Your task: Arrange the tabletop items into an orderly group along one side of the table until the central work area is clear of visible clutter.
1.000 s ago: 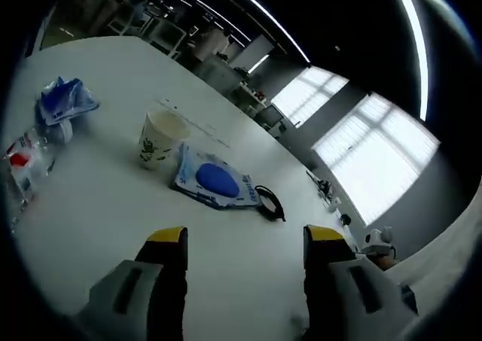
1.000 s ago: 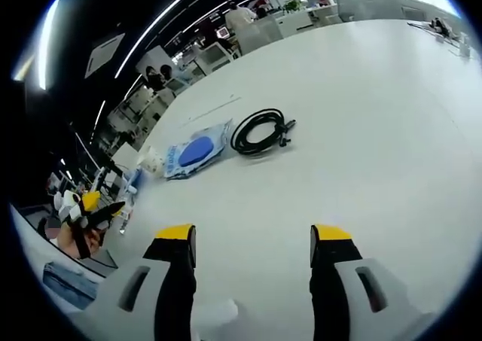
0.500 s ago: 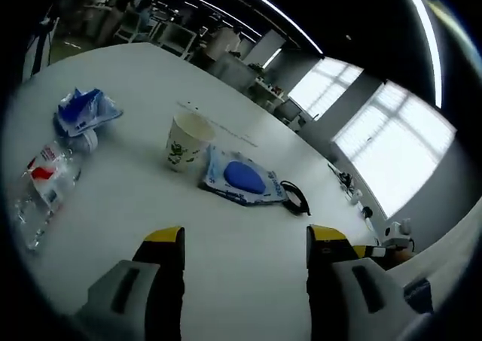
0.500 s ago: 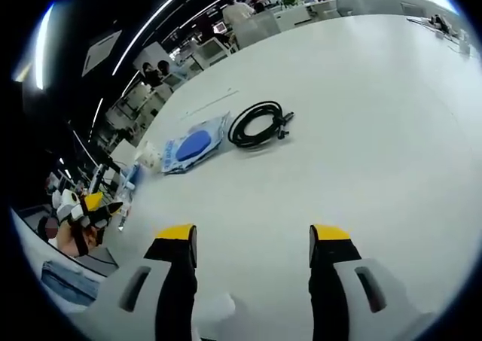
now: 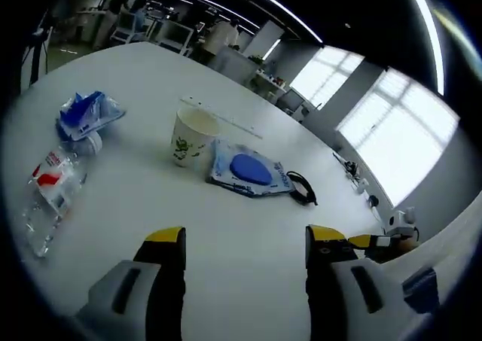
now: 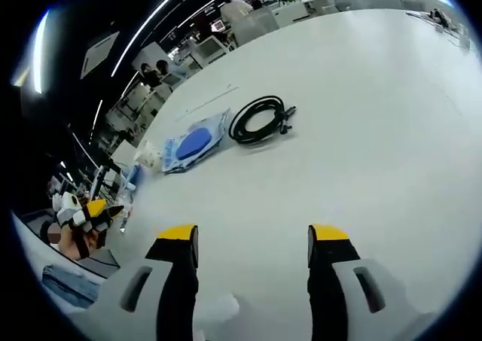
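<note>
Since the earlier frame the left gripper view has swung, so the clutter sits lower and more central; the things themselves lie as before. On the smooth white counter a paper cup stands upright at upper centre, touching a flat blue-and-white pouch. A coiled black cable lies just beside the pouch. A crinkled clear plastic bottle lies at left, below a crumpled blue wrapper. The left gripper and right gripper both have jaws apart, holding nothing.
</note>
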`<state>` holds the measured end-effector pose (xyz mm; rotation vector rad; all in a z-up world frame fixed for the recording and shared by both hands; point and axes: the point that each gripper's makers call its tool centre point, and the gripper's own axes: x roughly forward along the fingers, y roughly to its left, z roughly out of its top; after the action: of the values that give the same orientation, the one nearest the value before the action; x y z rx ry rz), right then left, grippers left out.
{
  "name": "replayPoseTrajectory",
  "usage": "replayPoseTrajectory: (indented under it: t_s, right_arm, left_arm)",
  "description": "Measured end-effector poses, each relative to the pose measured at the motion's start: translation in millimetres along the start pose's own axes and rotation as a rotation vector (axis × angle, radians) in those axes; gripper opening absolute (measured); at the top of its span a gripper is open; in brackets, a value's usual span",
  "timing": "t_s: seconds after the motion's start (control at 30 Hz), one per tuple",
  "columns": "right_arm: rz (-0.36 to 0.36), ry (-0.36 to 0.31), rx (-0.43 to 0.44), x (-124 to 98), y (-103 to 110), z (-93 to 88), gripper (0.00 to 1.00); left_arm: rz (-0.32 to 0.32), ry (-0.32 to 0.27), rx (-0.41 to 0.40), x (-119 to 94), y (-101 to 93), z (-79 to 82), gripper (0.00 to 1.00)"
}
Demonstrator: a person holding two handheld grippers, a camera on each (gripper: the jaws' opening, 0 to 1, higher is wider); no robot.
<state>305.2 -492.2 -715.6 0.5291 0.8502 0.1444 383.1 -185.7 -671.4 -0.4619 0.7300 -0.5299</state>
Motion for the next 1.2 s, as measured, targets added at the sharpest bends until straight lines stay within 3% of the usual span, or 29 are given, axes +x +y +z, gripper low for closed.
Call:
replayPoseTrajectory:
  t_s: [0.33,0.77,1.2]
  right_arm:
    - [-0.012,-0.012,0.029,-0.4,-11.2,1.5,0.57]
    - [-0.017,-0.011,0.040,-2.3,-6.5,-4.1,0.57]
    - [-0.014,-0.015,0.049,-4.2,-2.8,-5.3,0.57]
  left_arm:
    - [0.016,-0.017,0.014,-4.9,7.0,9.3,0.65]
    - [0.042,-0.034,0.021,-12.9,22.7,18.4,0.64]
    - [0.107,-0.061,0.113,-23.5,54.1,65.6,0.63]
